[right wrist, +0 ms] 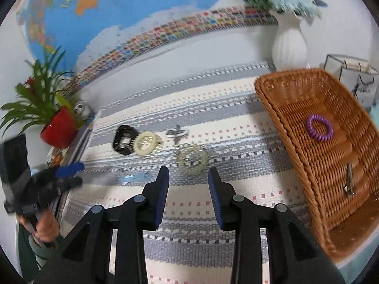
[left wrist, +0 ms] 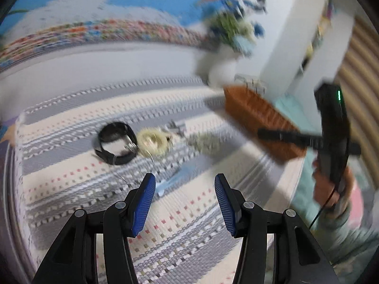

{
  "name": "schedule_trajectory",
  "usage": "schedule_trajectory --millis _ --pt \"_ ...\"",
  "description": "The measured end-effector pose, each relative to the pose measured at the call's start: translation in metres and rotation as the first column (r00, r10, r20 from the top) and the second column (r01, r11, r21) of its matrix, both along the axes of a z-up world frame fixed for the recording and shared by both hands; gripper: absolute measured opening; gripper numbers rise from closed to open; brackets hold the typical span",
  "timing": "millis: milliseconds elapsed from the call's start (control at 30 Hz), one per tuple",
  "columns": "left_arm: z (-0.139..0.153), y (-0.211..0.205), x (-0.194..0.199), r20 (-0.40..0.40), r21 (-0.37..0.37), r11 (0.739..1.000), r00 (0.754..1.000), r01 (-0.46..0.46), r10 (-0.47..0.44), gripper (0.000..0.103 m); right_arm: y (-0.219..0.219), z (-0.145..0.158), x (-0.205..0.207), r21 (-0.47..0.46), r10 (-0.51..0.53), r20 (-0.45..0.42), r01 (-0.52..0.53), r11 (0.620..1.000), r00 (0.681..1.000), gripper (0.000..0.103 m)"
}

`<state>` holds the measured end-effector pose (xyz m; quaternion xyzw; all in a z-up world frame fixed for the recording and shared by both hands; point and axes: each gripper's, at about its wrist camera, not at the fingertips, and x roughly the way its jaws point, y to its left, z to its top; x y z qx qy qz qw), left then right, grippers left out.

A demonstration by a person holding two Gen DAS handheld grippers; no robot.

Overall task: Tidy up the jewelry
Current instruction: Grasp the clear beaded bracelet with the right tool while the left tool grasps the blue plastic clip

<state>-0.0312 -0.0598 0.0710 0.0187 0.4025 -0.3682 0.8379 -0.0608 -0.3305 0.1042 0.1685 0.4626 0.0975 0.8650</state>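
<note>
Right wrist view is showing the wicker basket point(right wrist: 296, 87) on the right of the striped cloth on the bench point(right wrist: 194, 236), already holding a purple coil hair tie point(right wrist: 319, 127) and a metal clip point(right wrist: 349, 182). Right gripper point(right wrist: 188, 174) is hovering with fingers spread and nothing between them. Remaining pieces are lying on the cloth ahead: a black band point(right wrist: 123, 139) touching a cream ring point(right wrist: 147, 144), a small metal piece point(right wrist: 177, 133) behind, a clear coil tie point(right wrist: 192, 158) just past the fingertips, and a pale blue item point(right wrist: 133, 177) to the left, possibly a clip; blur is making that uncertain.

Left gripper point(left wrist: 184, 182) is also empty, fingers standing apart, over the pale blue item point(left wrist: 170, 181), with the black band point(left wrist: 116, 143) and cream ring point(left wrist: 151, 142) farther on.

Risks from here:
- Black band and cream ring are touching, so a pinch on one is likely dragging the other.
- Clear coil is low-contrast and springy; fingers may be closing on cloth or flicking it away.
- Both grippers are working one small cluster; collision is possible.
- Flat pieces may be snagging the weave.
</note>
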Motion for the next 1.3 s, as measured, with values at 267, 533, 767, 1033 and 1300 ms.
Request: schedule_trajectory --millis 267,533,767,1033,1300 --pt "-0.039 -0.033 0.021 -0.018 0.143 0.987 0.998 0.068 -0.066 0.053 0.000 -0.039 0.028 0.035 -0.024 -0.115 0.028 0.999 0.993 0.037" --pt "-0.050 -0.051 0.026 -0.025 0.200 0.974 0.995 0.104 -0.101 0.053 0.017 -0.066 0.051 0.038 -0.027 -0.178 0.034 0.999 0.984 0.037" --pt "-0.054 -0.058 0.026 -0.017 0.218 0.969 0.993 0.114 -0.113 0.053 0.020 -0.075 0.061 0.029 -0.053 -0.176 0.059 0.998 0.983 0.036" --pt "-0.054 -0.068 0.026 0.001 0.228 0.968 0.994 0.109 -0.113 0.051 0.046 -0.074 0.064 -0.135 -0.059 -0.115 0.044 0.990 0.992 0.032" --pt "-0.056 -0.065 0.032 -0.011 0.192 0.978 0.997 0.079 -0.078 0.010 0.063 -0.074 0.055 -0.282 -0.005 -0.086 -0.020 0.959 0.996 0.010"
